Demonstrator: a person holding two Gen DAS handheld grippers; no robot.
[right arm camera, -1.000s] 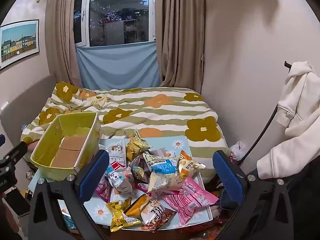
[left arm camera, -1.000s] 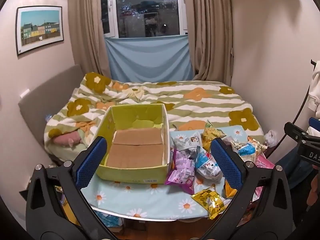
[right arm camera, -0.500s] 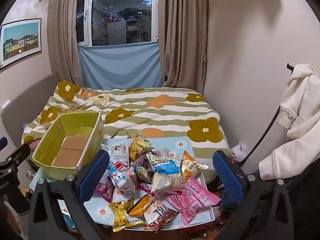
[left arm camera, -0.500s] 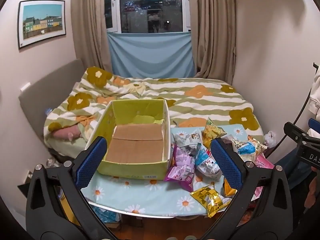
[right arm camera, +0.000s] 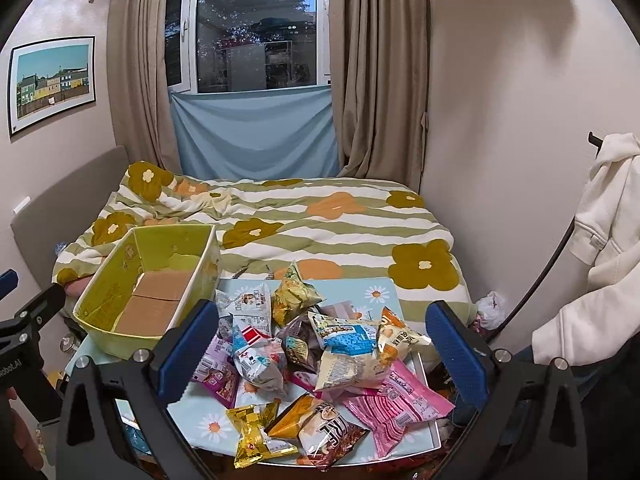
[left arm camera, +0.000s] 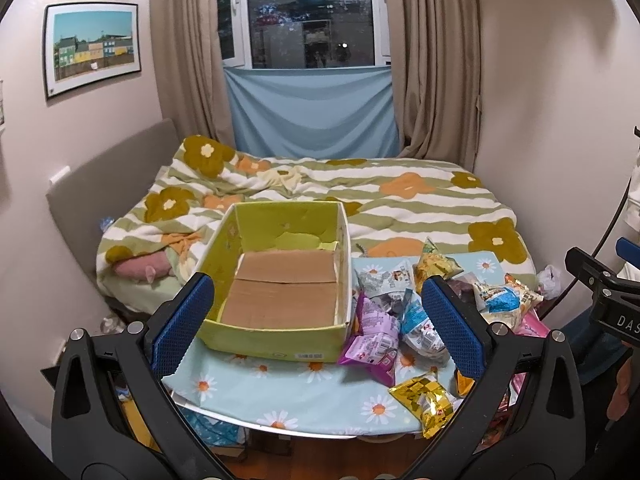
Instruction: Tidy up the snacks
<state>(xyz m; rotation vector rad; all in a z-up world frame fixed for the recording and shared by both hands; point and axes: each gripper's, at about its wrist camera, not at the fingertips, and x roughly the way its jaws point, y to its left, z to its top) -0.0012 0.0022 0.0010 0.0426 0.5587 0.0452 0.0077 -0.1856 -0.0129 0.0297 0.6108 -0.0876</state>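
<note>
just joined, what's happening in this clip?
Snack sorting, not started yet. A person holds the left gripper and the right gripper, both open and empty, above a small table. The yellow-green box holds only its cardboard bottom. The snack packets lie piled on the table to the right of the box, none picked up.

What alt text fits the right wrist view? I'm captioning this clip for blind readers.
An open right claw hovers over a heap of snack packets on a daisy-print table. An empty yellow-green box sits to their left, with a flower-patterned bed and curtained window behind.
</note>
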